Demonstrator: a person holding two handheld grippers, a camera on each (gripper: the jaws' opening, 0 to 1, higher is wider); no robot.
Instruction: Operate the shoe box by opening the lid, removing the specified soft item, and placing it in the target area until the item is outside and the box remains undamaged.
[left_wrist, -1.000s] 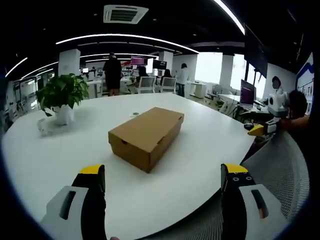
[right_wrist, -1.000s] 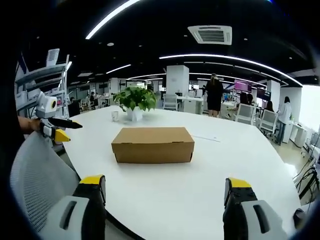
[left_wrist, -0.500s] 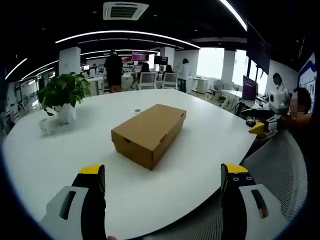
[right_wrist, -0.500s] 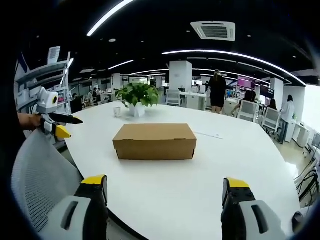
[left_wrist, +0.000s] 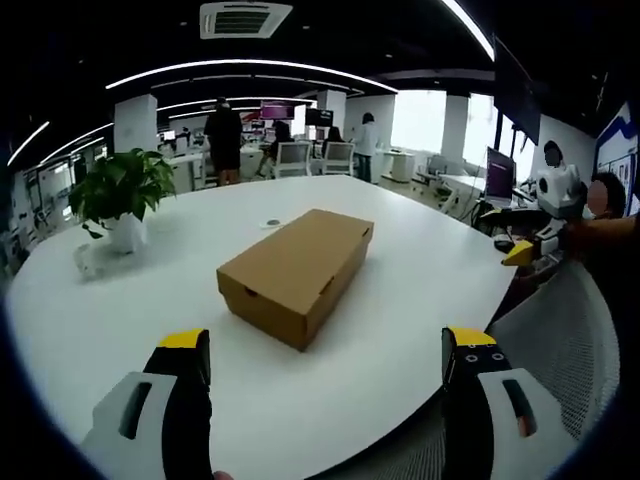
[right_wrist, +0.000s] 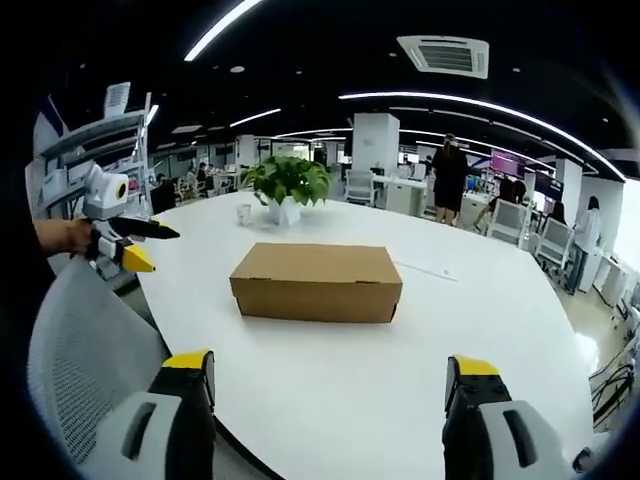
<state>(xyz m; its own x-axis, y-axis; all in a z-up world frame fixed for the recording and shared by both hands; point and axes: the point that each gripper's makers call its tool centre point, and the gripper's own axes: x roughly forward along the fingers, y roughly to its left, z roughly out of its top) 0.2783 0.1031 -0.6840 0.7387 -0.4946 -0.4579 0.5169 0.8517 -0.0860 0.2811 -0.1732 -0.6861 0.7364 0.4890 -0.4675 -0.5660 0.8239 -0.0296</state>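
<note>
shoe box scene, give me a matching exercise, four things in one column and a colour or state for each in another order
Things:
1. shoe box
2. plant
3. table
4. left tongs

Colour or state:
A. white, round-edged
B. open, nothing between the jaws
C. brown, lid shut
D. green leaves in a white pot

Pairs: 1-C, 2-D, 3-A, 4-B
</note>
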